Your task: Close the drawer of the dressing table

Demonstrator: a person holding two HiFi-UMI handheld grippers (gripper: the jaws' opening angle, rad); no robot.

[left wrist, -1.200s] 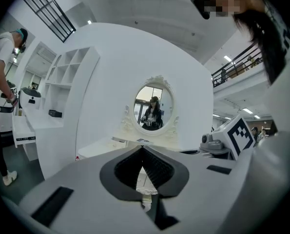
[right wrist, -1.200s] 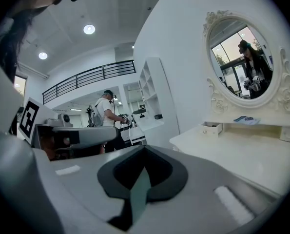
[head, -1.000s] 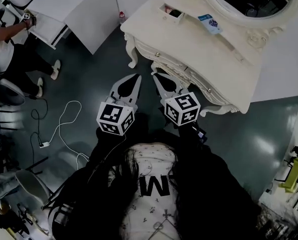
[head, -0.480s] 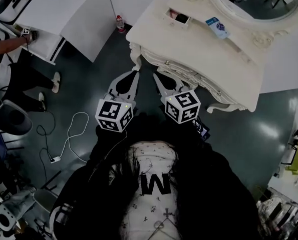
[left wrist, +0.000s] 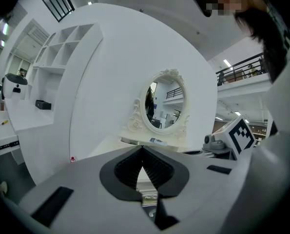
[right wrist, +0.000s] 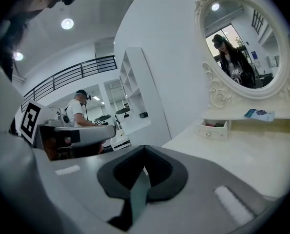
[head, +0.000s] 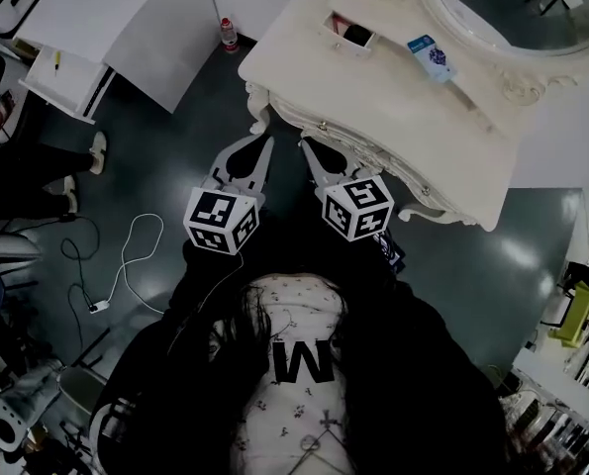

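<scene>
The cream dressing table (head: 403, 117) stands at the upper right of the head view, with an oval mirror (head: 512, 8) at its back. A small drawer (head: 351, 34) on its top shelf stands pulled out, with dark and red items inside; in the right gripper view this drawer (right wrist: 214, 128) sits left of a blue packet (right wrist: 259, 114). My left gripper (head: 265, 139) and right gripper (head: 306, 145) hover side by side just off the table's front edge. Both are shut and hold nothing. The drawer lies well beyond both tips.
White desks (head: 76, 18) and a partition fill the upper left. A small bottle (head: 228, 34) stands on the floor beside the table. A white cable (head: 126, 255) loops over the dark floor at the left. A seated person's legs (head: 37, 171) show at the left edge.
The head view has shifted and the dressing table's front edge now lies closer to both gripper tips. Both grippers stay shut and side by side.
</scene>
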